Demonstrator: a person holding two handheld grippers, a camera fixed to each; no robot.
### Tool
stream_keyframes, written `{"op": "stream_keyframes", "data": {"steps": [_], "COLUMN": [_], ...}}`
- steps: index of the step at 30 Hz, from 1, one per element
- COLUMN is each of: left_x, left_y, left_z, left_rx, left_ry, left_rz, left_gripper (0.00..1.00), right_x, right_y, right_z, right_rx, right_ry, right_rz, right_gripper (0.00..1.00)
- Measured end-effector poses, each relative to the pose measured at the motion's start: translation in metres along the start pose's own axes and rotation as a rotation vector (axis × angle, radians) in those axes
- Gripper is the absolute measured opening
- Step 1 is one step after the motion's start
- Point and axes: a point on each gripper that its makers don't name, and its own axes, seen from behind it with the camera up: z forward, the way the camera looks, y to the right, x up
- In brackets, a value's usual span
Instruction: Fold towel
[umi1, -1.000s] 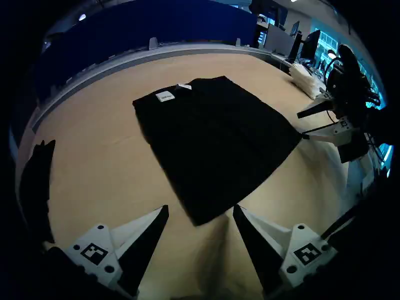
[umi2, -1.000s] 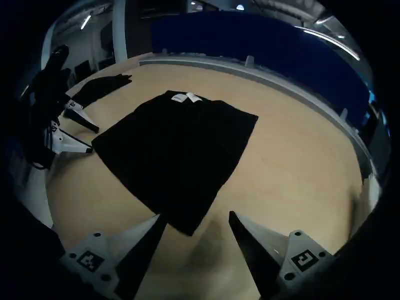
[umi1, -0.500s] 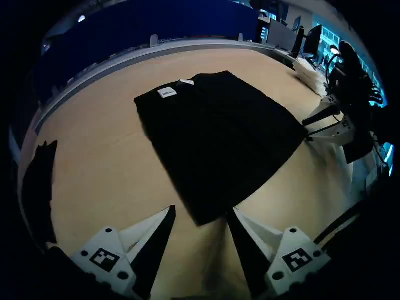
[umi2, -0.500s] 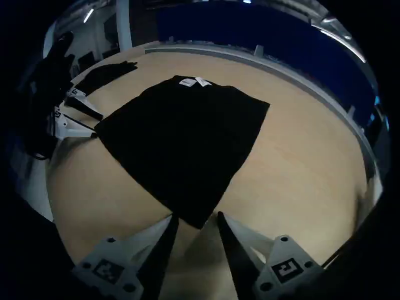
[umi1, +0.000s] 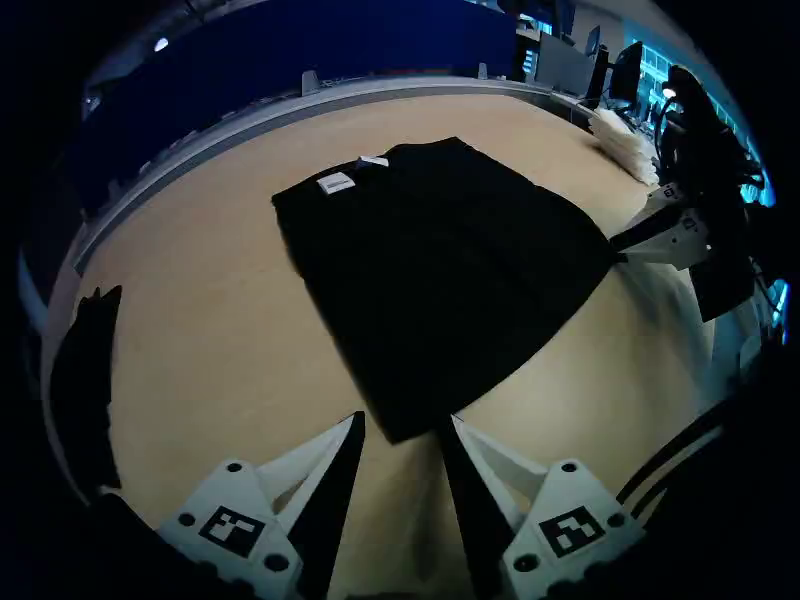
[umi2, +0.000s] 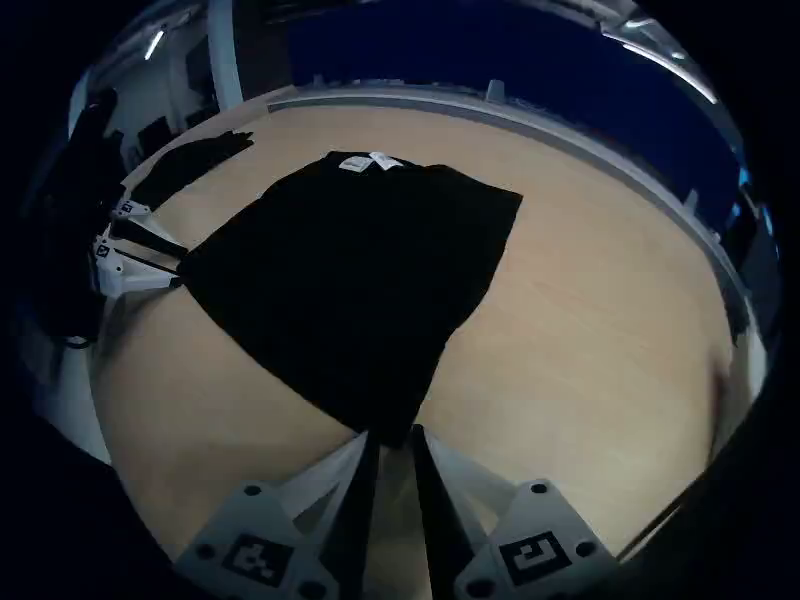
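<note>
Towel (umi1: 440, 270) lies flat on table (umi1: 200, 300). Left gripper (umi1: 402, 428) half-open astride near corner; right gripper (umi2: 394, 438) nearly closed at another, contact unclear.

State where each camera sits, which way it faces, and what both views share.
Left gripper view: rides the left gripper, low over the table, facing a corner of the black towel between its fingers; right gripper farther right.
Right gripper view: rides the right gripper, facing the towel's neighbouring corner between its fingers; left gripper at far left.
Shared: towel, its white tags, table, blue partition.
</note>
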Motion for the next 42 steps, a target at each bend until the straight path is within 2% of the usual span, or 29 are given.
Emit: {"op": "stream_keyframes", "data": {"steps": [5, 11, 15, 18, 21, 23, 32, 42], "left_x": [0.0, 0.0, -0.001, -0.001, -0.001, 0.001, 0.001, 0.003], "left_y": [0.0, 0.0, 0.003, 0.005, 0.007, 0.008, 0.014, 0.021], "left_z": [0.0, 0.0, 0.0, 0.0, 0.0, -0.001, -0.002, -0.007], "left_rx": [-0.002, -0.006, -0.012, -0.011, -0.007, -0.004, -0.026, -0.037], "left_ry": [0.001, 0.0, -0.004, -0.006, -0.005, 0.0, -0.002, 0.0], "left_rz": [0.006, 0.01, 0.021, 0.025, 0.016, 0.002, -0.052, -0.054], "left_gripper": [0.53, 0.5, 0.35, 0.28, 0.19, 0.09, 0.06, 0.06], "right_x": [0.003, 0.002, 0.001, 0.002, 0.002, 0.002, 0.007, 0.016], "right_y": [-0.001, -0.002, -0.003, -0.003, -0.003, -0.003, -0.006, -0.006], "right_z": [0.002, 0.003, 0.002, 0.002, 0.002, 0.002, -0.002, -0.008], "right_rx": [0.001, 0.001, 0.003, 0.001, 0.002, 0.006, 0.021, 0.026], "right_ry": [-0.001, -0.006, -0.01, -0.007, -0.007, -0.007, 0.014, 0.033], "right_rz": [0.011, -0.003, -0.006, 0.003, 0.021, 0.033, 0.031, 0.036], "right_gripper": [0.25, 0.23, 0.19, 0.15, 0.14, 0.14, 0.13, 0.12]}}
